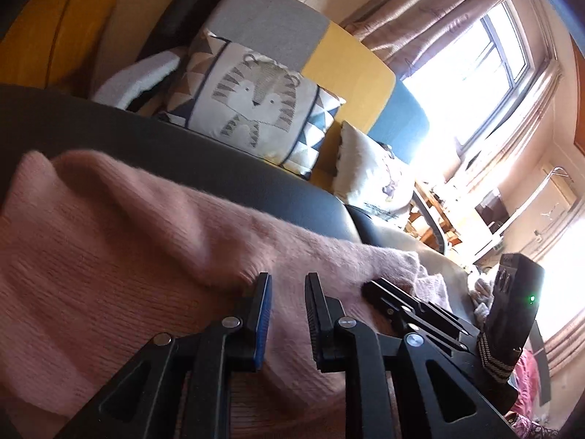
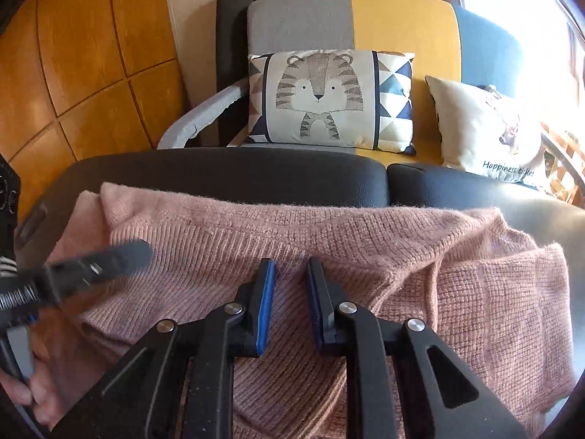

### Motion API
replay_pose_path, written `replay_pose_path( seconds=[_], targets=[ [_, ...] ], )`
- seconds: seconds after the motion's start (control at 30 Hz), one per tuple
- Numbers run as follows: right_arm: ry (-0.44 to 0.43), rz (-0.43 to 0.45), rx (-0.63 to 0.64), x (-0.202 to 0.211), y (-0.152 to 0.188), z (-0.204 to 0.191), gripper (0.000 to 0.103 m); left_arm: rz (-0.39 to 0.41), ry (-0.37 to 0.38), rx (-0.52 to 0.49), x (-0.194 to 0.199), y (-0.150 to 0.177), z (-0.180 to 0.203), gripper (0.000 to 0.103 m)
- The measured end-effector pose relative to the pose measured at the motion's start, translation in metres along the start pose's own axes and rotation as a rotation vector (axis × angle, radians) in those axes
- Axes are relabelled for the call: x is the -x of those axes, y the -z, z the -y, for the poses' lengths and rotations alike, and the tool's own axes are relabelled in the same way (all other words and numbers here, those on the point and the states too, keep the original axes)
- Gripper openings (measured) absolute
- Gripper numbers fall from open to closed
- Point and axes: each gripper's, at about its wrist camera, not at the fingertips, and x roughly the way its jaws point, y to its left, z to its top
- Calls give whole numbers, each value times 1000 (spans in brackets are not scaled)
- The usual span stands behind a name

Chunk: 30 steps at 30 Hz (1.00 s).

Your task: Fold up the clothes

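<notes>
A pink knitted sweater (image 1: 128,237) (image 2: 365,241) lies spread over a black padded surface (image 2: 256,175), with a folded part at the right. My left gripper (image 1: 289,281) points down into it, its blue-padded jaws narrow, and knit fills the gap and bunches beside the left fingertip. In the right wrist view the left gripper (image 2: 142,250) shows blurred over the sweater's left part. My right gripper (image 2: 290,267) has its jaws close together on a ridge of the ribbed knit near the sweater's middle. The left wrist view shows the right gripper (image 1: 369,285) lying at the sweater's right edge.
Behind the black surface stands a grey, yellow and blue sofa with a tiger cushion (image 2: 329,98) and a white cushion (image 2: 486,128). Wooden panels (image 2: 91,55) cover the wall at left. A bright window (image 1: 493,55) with curtains is at right. A hand (image 2: 36,395) holds the left gripper.
</notes>
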Motion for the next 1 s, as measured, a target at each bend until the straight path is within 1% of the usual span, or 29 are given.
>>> replay_pose_path(
  seconds=[0.03, 0.07, 0.1, 0.13, 0.23, 0.37, 0.43, 0.5, 0.53, 0.6, 0.67, 0.7, 0.8, 0.87, 0.93, 1.0],
  targets=[
    [-2, 1, -1, -1, -1, 2, 19, 11, -58, -20, 7, -5, -7, 22],
    [-4, 1, -3, -2, -2, 3, 19, 10, -135, -42, 12, -10, -15, 23],
    [-1, 2, -1, 0, -1, 1, 19, -3, -189, -54, 14, -16, -24, 23],
    [1, 3, 2, 3, 1, 1, 19, -24, -225, -53, 14, -20, -35, 23],
    [-3, 7, -2, 4, 3, 1, 19, -134, -267, -30, -1, -33, -59, 23],
    [-27, 11, -22, 4, 4, 6, 19, -144, -236, -83, -15, -52, -58, 23],
    [-18, 12, -14, 4, 4, 4, 19, -134, -232, -103, -25, -62, -55, 23],
    [-1, 13, 2, 4, 4, 1, 19, -119, -320, -157, -34, -65, -53, 23],
    [5, 14, 8, 4, 4, 0, 18, -111, -378, -179, -39, -66, -55, 23],
    [3, 14, 7, 4, 4, 0, 19, -75, -454, -190, -43, -65, -62, 23],
    [-1, 15, 3, 4, 4, 1, 19, -32, -467, -183, -40, -64, -71, 24],
    [-2, 15, 3, 4, 4, 1, 18, -22, -451, -163, -38, -63, -75, 24],
    [7, 17, 10, 4, 4, -1, 19, -22, -451, -150, -37, -65, -78, 24],
    [9, 17, 12, 4, 4, -1, 19, -36, -478, -180, -36, -67, -76, 24],
    [6, 17, 9, 4, 4, -1, 19, -39, -560, -192, -27, -68, -79, 24],
    [3, 18, 8, 4, 4, 0, 19, -37, -594, -131, -15, -73, -87, 24]
  ],
)
